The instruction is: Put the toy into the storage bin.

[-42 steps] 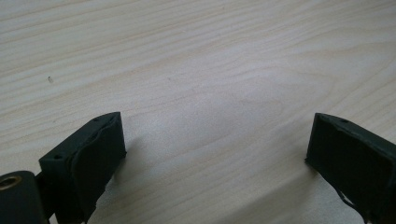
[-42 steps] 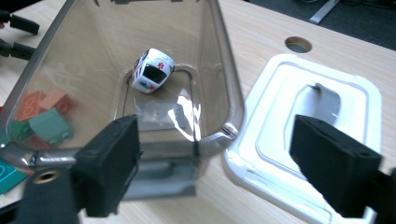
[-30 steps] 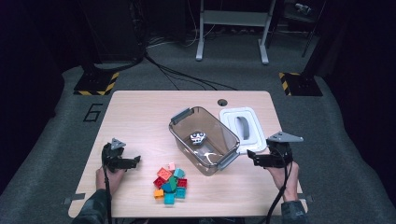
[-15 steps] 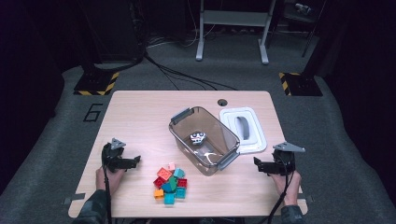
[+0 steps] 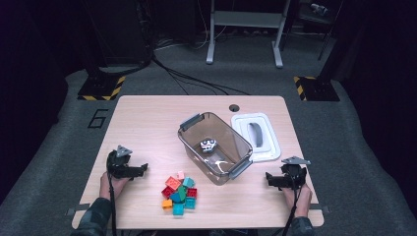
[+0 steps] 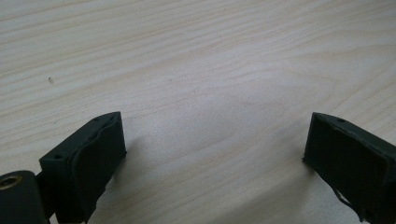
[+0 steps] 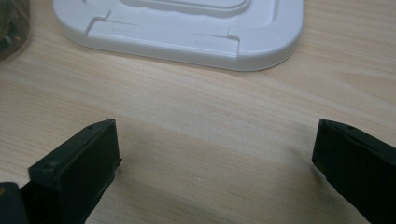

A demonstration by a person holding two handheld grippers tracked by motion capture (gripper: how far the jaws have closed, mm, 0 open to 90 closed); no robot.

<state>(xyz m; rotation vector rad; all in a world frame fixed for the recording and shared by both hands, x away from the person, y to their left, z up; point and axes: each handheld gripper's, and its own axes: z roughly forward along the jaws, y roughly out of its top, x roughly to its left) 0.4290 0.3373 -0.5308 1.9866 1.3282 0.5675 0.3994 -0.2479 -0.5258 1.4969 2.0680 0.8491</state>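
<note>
Pale wooden bench [image 5: 147, 118] carries everything. Both my claws, left claw [image 5: 142, 168] and right claw [image 5: 268, 178], gape empty. Reaching carelessly could scatter the small coloured plastic blocks [image 5: 180, 192] heaped beside the clear plastic tub [image 5: 189, 142].

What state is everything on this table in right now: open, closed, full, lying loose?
Clear bin: uncovered, upright, one small patterned thing inside.
White lid: off, flat beside the bin.
Blocks: loose pile on the table.
Left tool: open, holding nothing.
Right tool: open, holding nothing, near the lid.
</note>
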